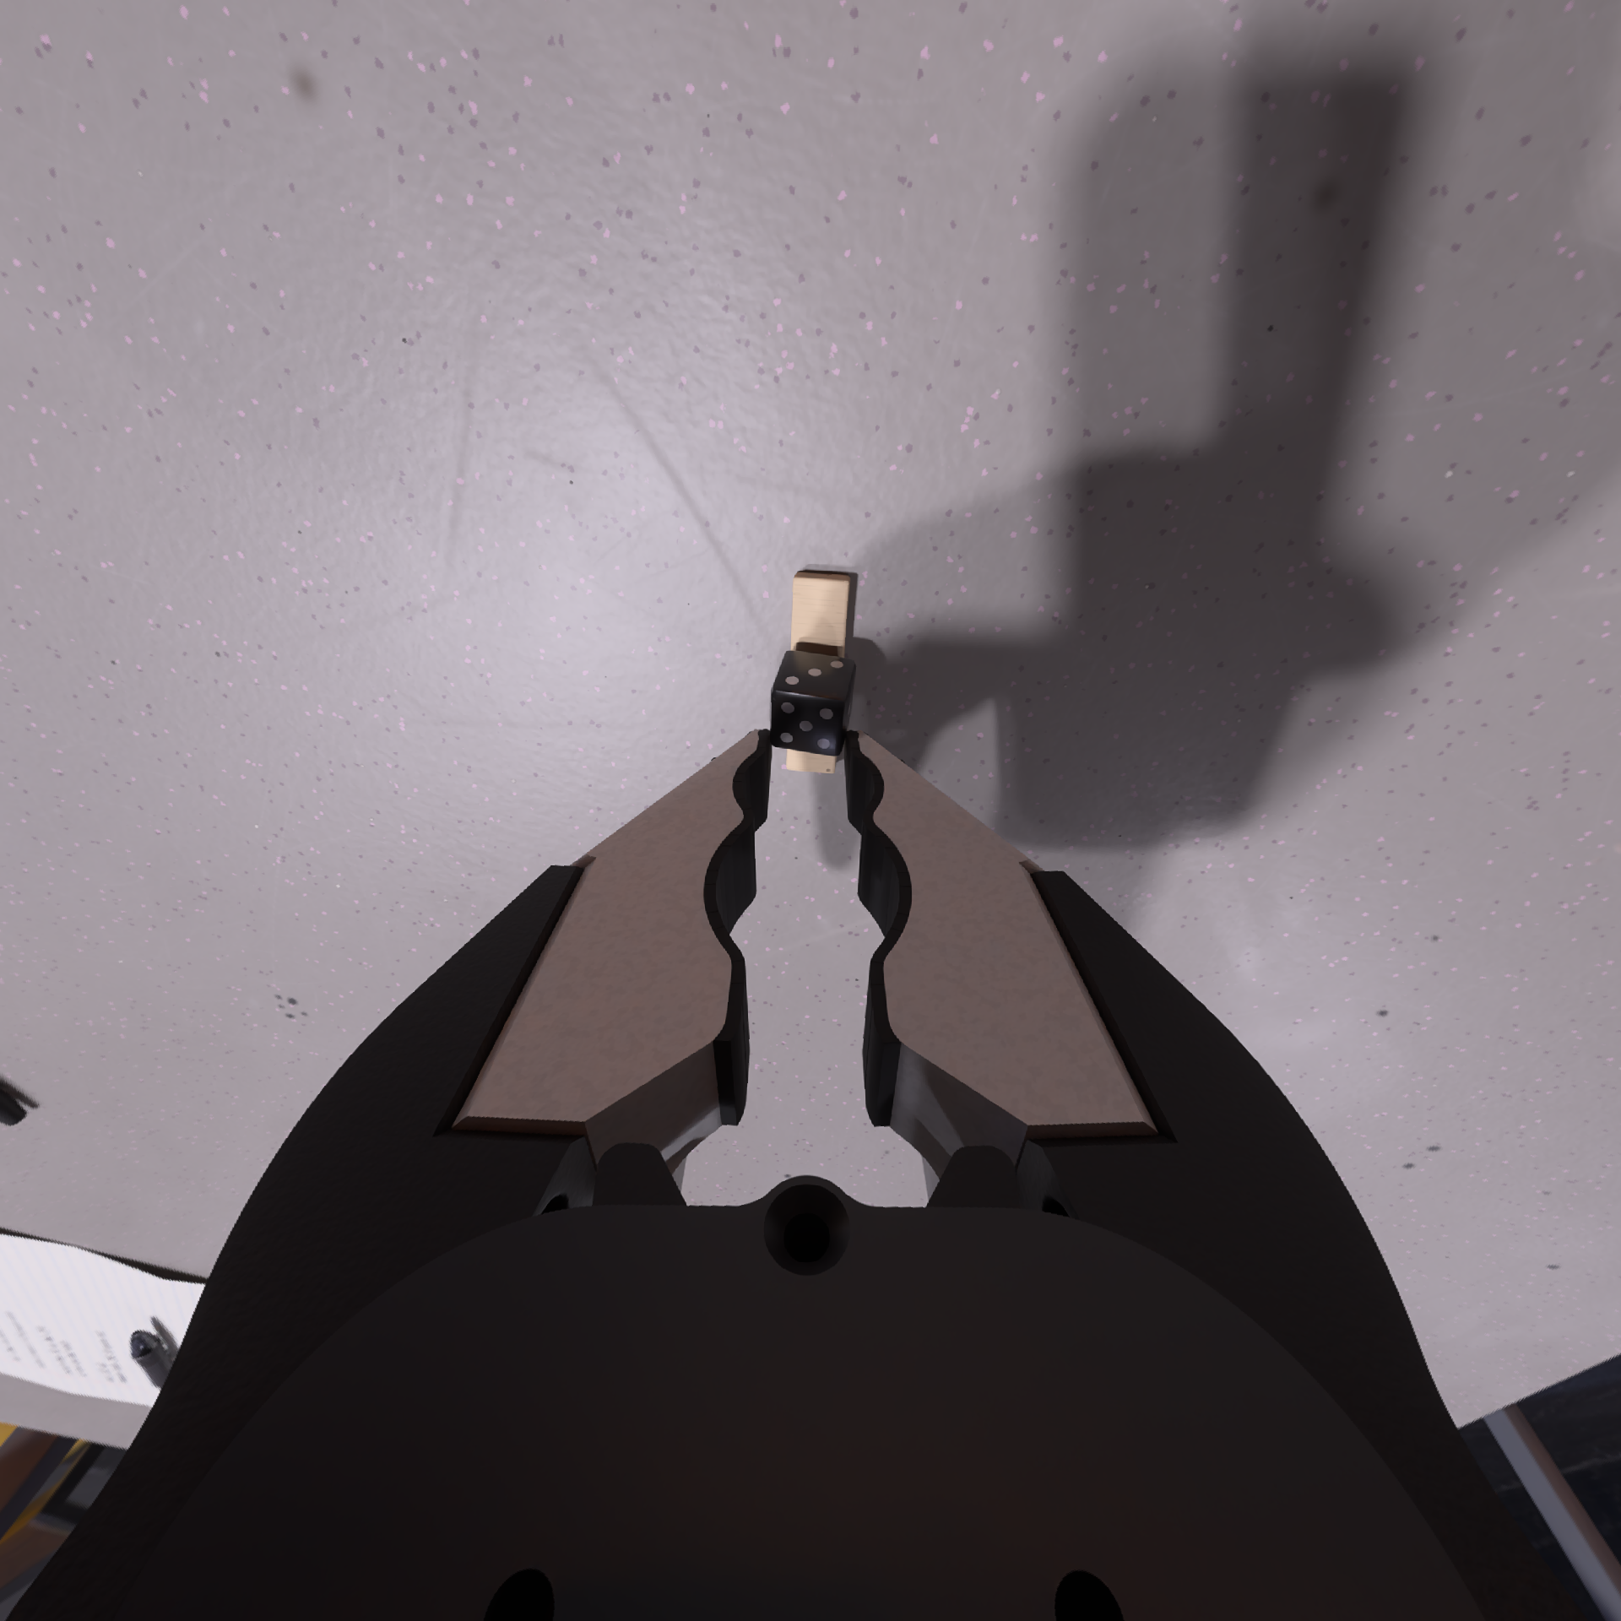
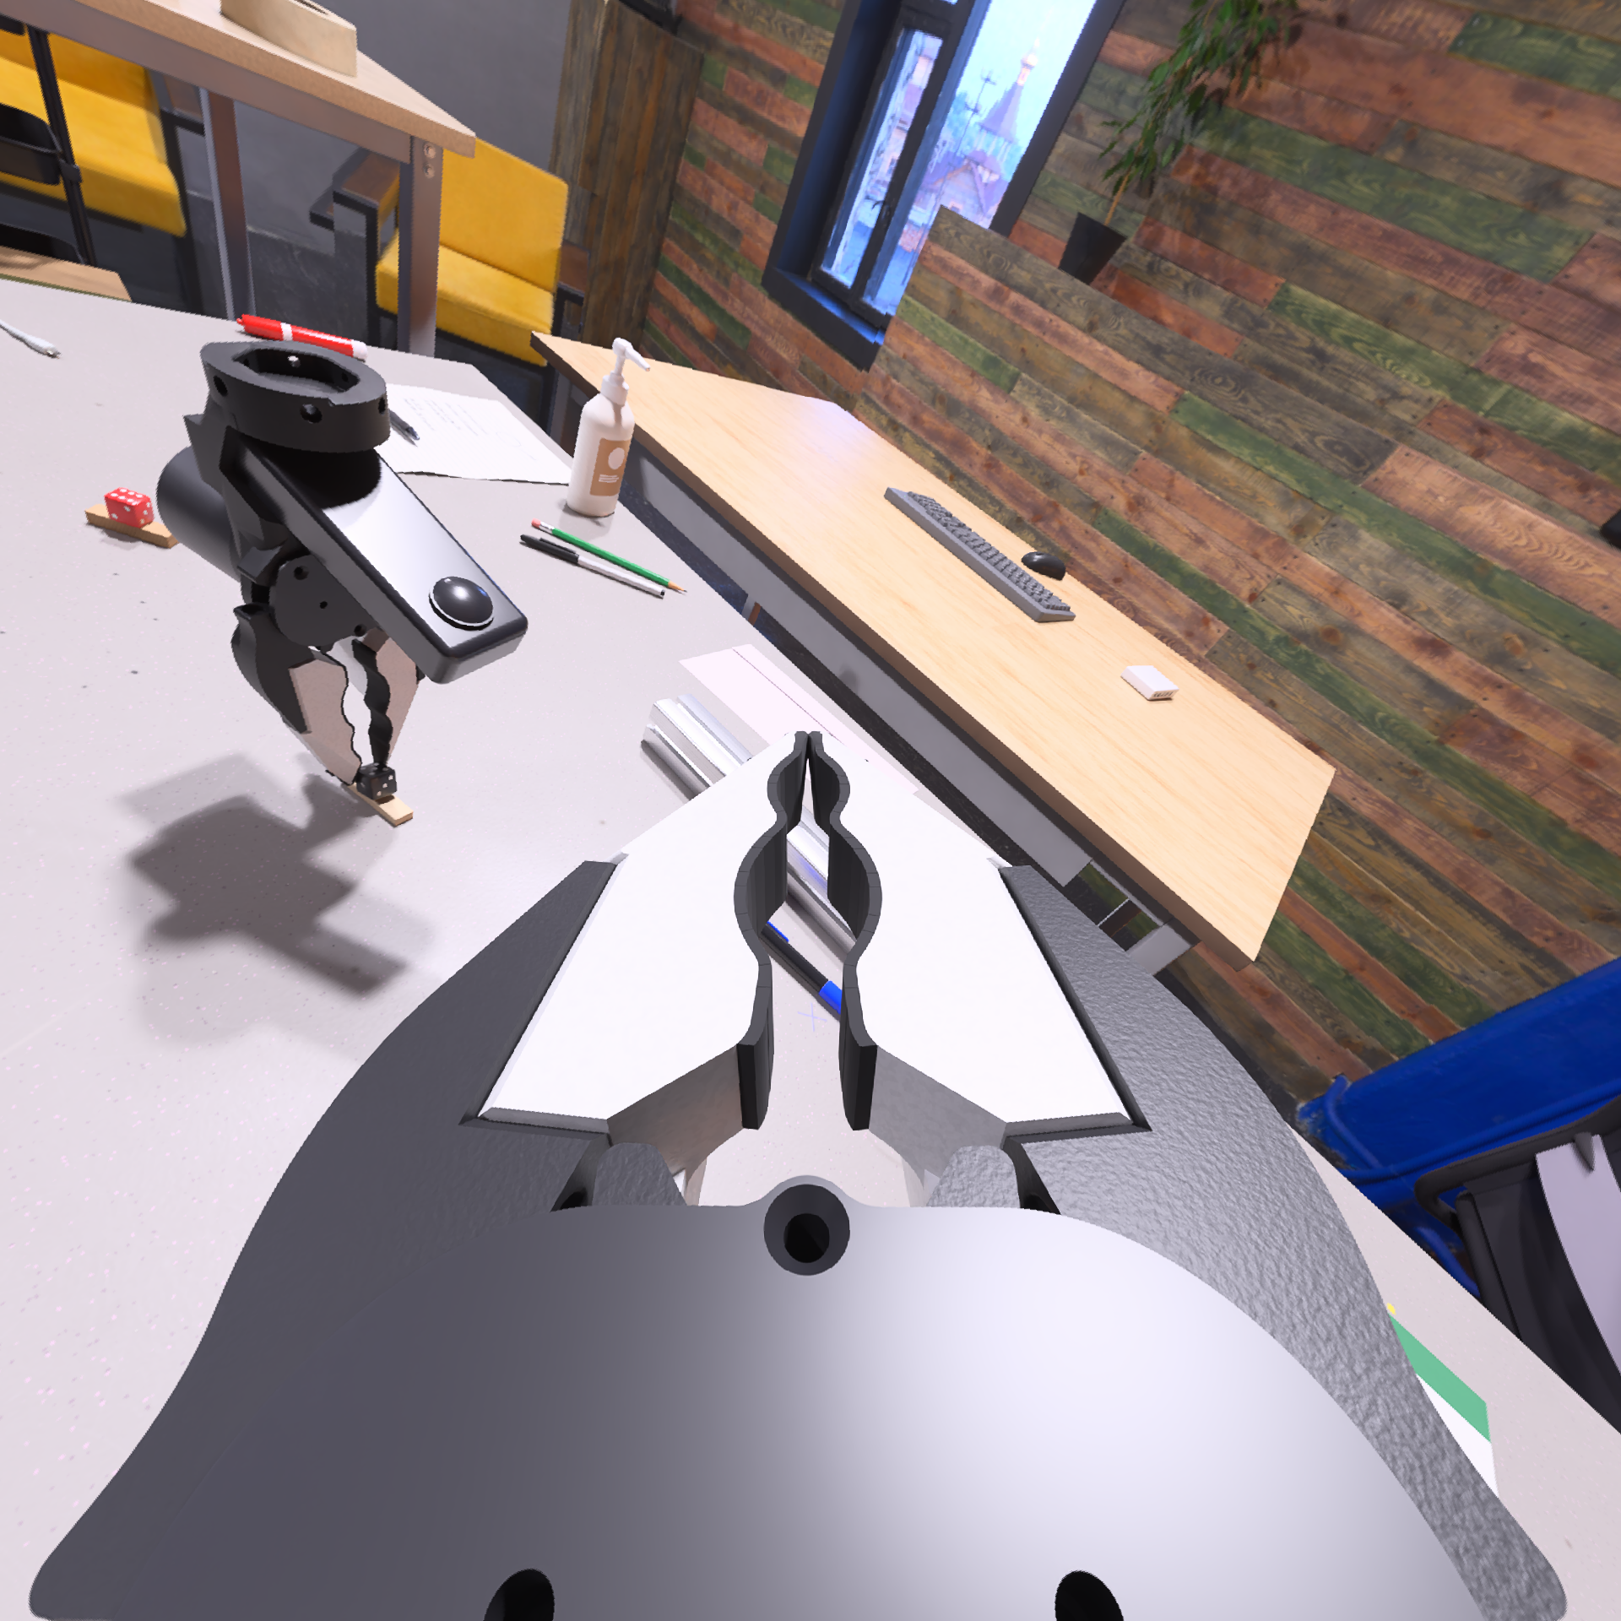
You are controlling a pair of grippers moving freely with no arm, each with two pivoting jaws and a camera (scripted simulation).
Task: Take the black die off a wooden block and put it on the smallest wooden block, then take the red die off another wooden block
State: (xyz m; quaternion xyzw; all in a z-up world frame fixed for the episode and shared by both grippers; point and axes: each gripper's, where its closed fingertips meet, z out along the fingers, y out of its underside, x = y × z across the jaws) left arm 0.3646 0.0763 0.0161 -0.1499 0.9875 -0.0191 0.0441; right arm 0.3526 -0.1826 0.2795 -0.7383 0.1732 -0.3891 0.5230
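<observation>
The black die point(image 1: 811, 715) sits on a small, thin wooden block point(image 1: 820, 614) on the grey speckled table. My left gripper point(image 1: 807, 739) has its brown fingertips against both sides of the die, closed on it at block height. The right wrist view shows the same from the side: the left gripper point(image 2: 367, 772), the black die point(image 2: 379, 781) and its block point(image 2: 395, 809). The red die point(image 2: 129, 507) rests on another thin wooden block point(image 2: 132, 529) at the far left. My right gripper point(image 2: 807, 741) is shut and empty, above the table's right edge.
A pump bottle point(image 2: 605, 447), pencils point(image 2: 605, 557), a red marker point(image 2: 303, 333) and a paper sheet point(image 2: 474, 430) lie beyond the left gripper. Silver rolls point(image 2: 702, 737) and a blue pen point(image 2: 824, 991) lie under my right gripper. A notepad point(image 1: 70, 1342) lies at the lower left.
</observation>
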